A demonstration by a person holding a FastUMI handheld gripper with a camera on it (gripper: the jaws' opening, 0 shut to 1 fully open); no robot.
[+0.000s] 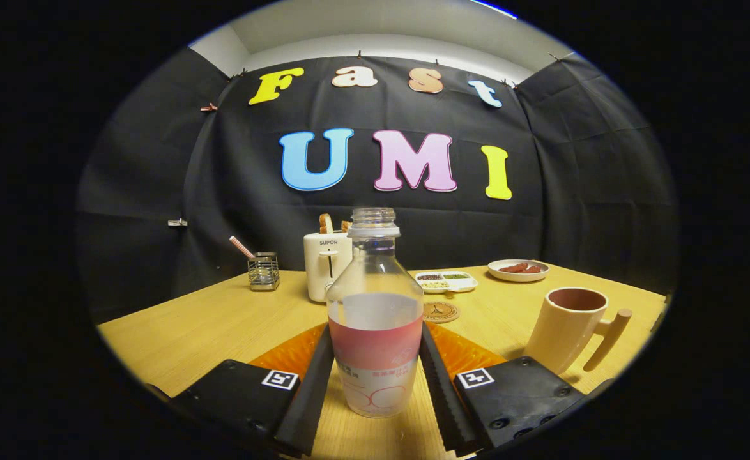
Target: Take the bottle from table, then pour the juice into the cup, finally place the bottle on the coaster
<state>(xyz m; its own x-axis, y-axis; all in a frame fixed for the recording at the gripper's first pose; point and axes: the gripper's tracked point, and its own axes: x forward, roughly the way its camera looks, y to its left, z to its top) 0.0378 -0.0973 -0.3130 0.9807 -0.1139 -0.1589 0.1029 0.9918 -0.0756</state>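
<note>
The bottle stands upright on the tabletop with its cap off, part full of pink juice, and the gripper has its jaws grasping it, one finger pressed to each side of the lower body. The cup (handle turned away from the bottle) sits just beside the right finger, and the coaster lies just beyond the bottle, before a toaster
</note>
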